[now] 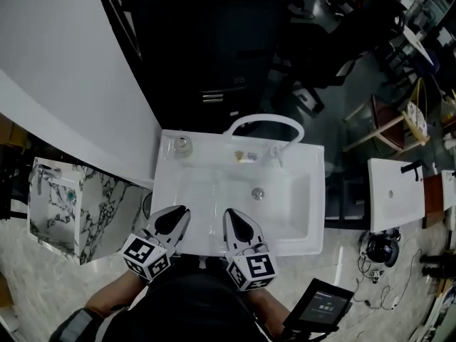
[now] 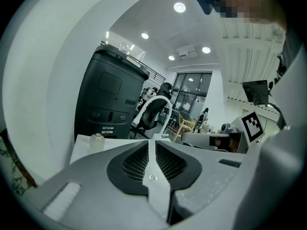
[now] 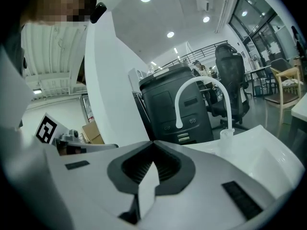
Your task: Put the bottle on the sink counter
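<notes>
A small clear bottle [image 1: 183, 144] stands upright on the back left corner of the white sink counter [image 1: 167, 191]; in the left gripper view the bottle [image 2: 97, 140] shows beyond the jaws to the left. My left gripper [image 1: 182, 214] hovers over the sink's near edge, shut with nothing in it [image 2: 154, 139]. Beside it my right gripper [image 1: 232, 216] is also shut and empty [image 3: 153, 143]. Both point toward the curved white faucet [image 1: 265, 123] at the sink's back. The bottle is well apart from both grippers.
A tall black machine [image 1: 206, 41] stands behind the sink. A white wall [image 1: 64, 63] and a marble-patterned block [image 1: 60, 205] are at the left. A second sink [image 1: 395, 191], a chair [image 1: 395, 120] and a tablet [image 1: 324, 306] are at the right.
</notes>
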Tool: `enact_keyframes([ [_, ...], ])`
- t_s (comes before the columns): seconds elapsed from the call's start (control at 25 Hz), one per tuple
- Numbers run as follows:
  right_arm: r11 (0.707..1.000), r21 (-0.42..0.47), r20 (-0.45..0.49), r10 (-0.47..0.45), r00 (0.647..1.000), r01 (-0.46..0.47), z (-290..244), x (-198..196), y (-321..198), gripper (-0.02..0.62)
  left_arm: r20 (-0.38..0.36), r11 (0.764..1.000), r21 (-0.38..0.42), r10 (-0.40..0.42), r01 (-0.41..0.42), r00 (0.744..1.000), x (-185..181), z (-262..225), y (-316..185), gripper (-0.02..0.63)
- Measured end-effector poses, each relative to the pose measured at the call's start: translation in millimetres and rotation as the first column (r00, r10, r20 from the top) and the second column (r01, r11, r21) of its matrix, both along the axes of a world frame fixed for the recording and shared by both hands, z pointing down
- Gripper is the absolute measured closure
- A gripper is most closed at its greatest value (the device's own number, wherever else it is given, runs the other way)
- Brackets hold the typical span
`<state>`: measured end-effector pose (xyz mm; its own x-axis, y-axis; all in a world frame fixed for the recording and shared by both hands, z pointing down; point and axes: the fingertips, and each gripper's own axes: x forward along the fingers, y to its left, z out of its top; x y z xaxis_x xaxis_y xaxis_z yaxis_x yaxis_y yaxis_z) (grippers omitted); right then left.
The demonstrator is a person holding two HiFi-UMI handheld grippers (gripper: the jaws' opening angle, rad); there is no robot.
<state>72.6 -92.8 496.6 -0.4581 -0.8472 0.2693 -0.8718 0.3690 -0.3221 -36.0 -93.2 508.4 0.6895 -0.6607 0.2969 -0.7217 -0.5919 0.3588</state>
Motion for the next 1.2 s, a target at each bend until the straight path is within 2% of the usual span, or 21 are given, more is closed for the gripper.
enact_keyframes([
  [0.52, 0.999, 0.049, 0.014, -0.019, 1.000, 0.018, -33, -13, 8, 0.600, -0.070, 0.999, 0.032, 0.001, 0.001, 0.998, 4, -36, 6, 0.557],
  [0.84, 0.993, 0.120, 0.006, -0.001, 1.000, 0.000, -62, -13, -1, 0.600, -0.074, 0.996, 0.087, 0.013, -0.006, 0.997, 5, -56, 2, 0.557],
  [1.2, 0.988, 0.156, -0.002, -0.003, 1.000, 0.003, -76, -16, -4, 0.600, -0.070, 0.991, 0.135, 0.023, -0.013, 0.997, 7, -70, -5, 0.557],
])
